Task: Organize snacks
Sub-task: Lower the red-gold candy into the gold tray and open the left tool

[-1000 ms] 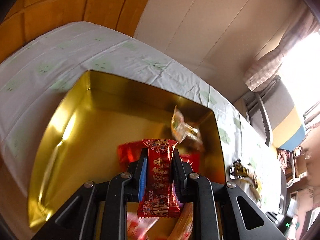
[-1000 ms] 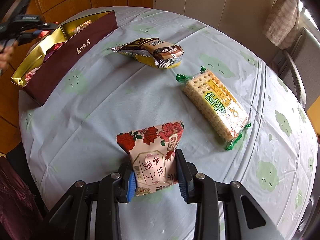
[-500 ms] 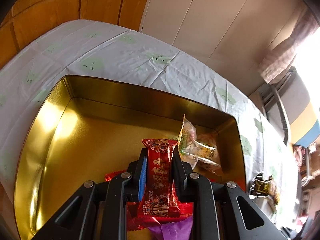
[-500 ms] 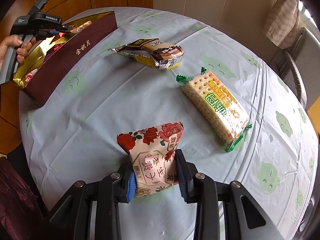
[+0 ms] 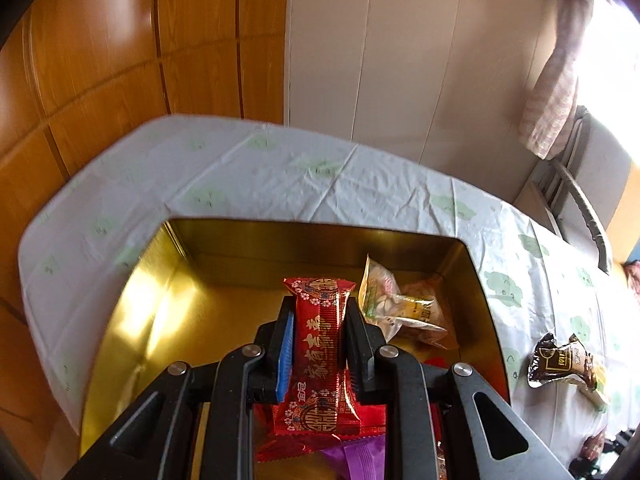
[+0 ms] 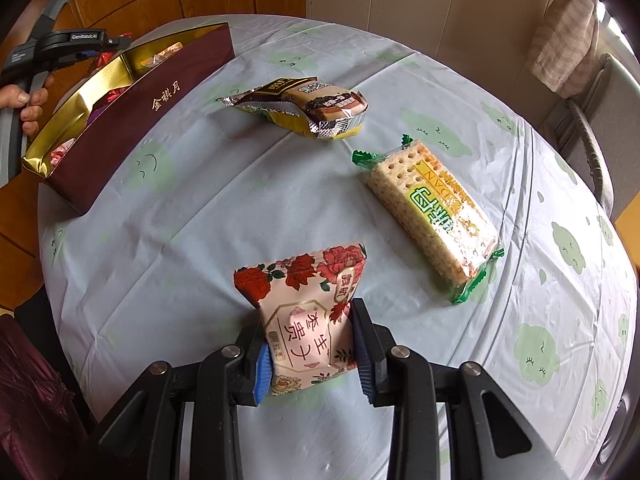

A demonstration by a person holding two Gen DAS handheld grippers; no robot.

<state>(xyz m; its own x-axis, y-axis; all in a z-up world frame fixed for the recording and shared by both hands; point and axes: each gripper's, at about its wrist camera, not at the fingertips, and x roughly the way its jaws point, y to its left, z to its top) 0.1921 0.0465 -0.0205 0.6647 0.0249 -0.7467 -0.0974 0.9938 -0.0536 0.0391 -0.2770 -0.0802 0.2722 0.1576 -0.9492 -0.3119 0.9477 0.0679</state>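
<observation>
I see orange wood panelling [image 5: 100, 80] far left, pale panelled wall [image 5: 400, 60] right of it. Bright window [image 5: 612, 60] far right, blown out; striped curtain [image 5: 556, 80] beside it. Possibly a grey chair [image 6: 592, 120] near the table's far right.

Pale tablecloth [image 6: 248, 216] with green clouds, wood panelling [image 5: 100, 60], chair [image 6: 592, 120]

Right claw [image 6: 316, 344]: clamped on floral snack packet [image 6: 306, 312], at 6 o'clock
Cracker pack [image 6: 432, 216]: 3 o'clock, on tabletop [image 6: 240, 208]
Maroon box [image 6: 132, 116]: 10 o'clock
</observation>
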